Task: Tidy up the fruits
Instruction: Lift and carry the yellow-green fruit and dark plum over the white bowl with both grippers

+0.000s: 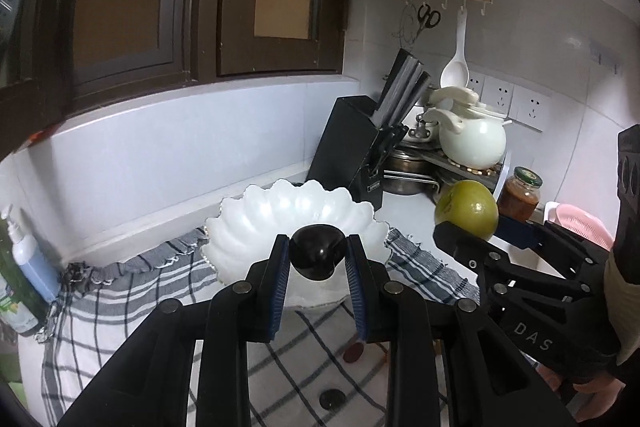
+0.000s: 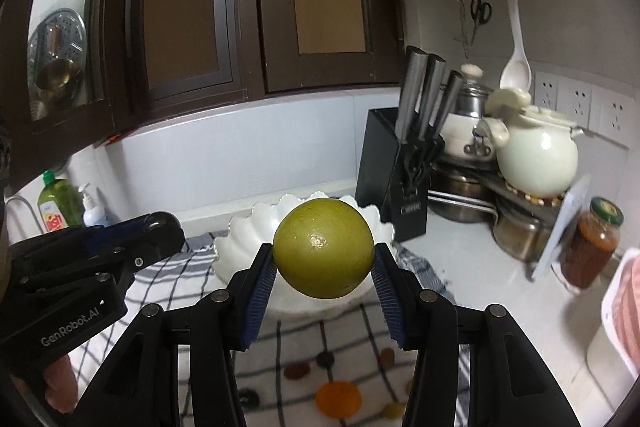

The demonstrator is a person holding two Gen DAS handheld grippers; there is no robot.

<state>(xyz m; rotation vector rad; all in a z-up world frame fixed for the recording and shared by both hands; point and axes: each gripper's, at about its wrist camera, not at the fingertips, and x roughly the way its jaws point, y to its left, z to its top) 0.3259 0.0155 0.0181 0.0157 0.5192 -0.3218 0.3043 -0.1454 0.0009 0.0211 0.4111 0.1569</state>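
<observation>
My left gripper [image 1: 318, 247] is shut on a dark, glossy plum-like fruit [image 1: 318, 251] and holds it just in front of and above a white scalloped bowl [image 1: 256, 219] on a checked cloth. My right gripper [image 2: 324, 259] is shut on a round green fruit [image 2: 324, 247], held above the same bowl [image 2: 236, 247]. In the left wrist view the right gripper [image 1: 472, 231] and its green fruit [image 1: 466, 211] hang to the right of the bowl. In the right wrist view the left gripper's body [image 2: 100, 251] shows at the left; its fruit is hidden.
A black knife block [image 1: 352, 147] stands behind the bowl. Pots and a white ceramic kettle [image 1: 472, 143] fill the back right corner, with a sauce jar [image 1: 520, 195] and a pink basket [image 1: 580, 227]. Soap bottles [image 2: 60, 207] stand at the left. The checked cloth [image 1: 120, 291] covers the counter.
</observation>
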